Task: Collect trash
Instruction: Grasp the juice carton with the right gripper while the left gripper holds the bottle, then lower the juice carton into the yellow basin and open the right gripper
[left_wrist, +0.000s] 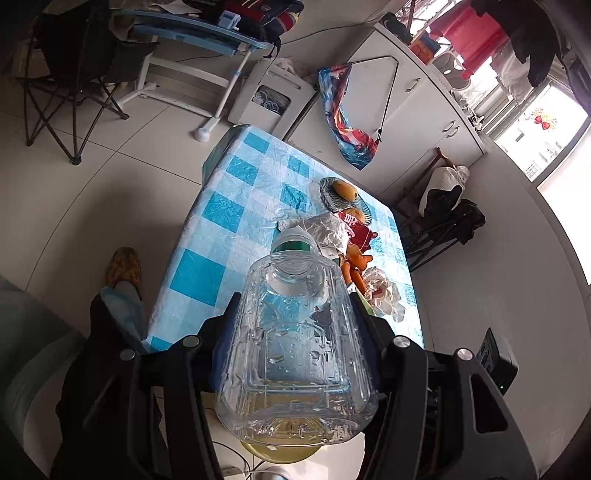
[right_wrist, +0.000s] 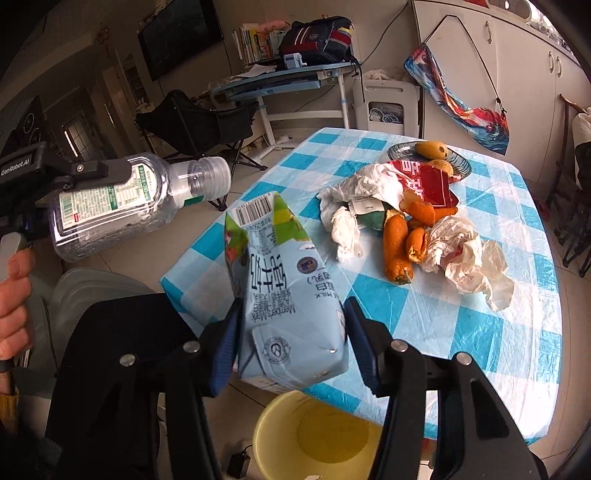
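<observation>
My left gripper (left_wrist: 293, 302) is shut on a clear plastic bottle (left_wrist: 295, 339), held in the air above the near table edge; it also shows at the left of the right wrist view (right_wrist: 122, 199). My right gripper (right_wrist: 290, 310) is shut on a light-blue milk carton (right_wrist: 284, 291), held above a yellow bin (right_wrist: 317, 435) on the floor. On the blue-checked table (right_wrist: 461, 332) lies a trash pile: orange peels (right_wrist: 399, 243), crumpled tissues (right_wrist: 469, 258), a red wrapper (right_wrist: 424, 181) and white plastic (right_wrist: 354, 195).
A glass dish (right_wrist: 458, 158) with fruit stands at the table's far side. A folding chair (right_wrist: 207, 125), a blue desk (right_wrist: 280, 81) and white cabinets (right_wrist: 517, 74) stand beyond. The person's foot (left_wrist: 123, 269) is on the floor left of the table.
</observation>
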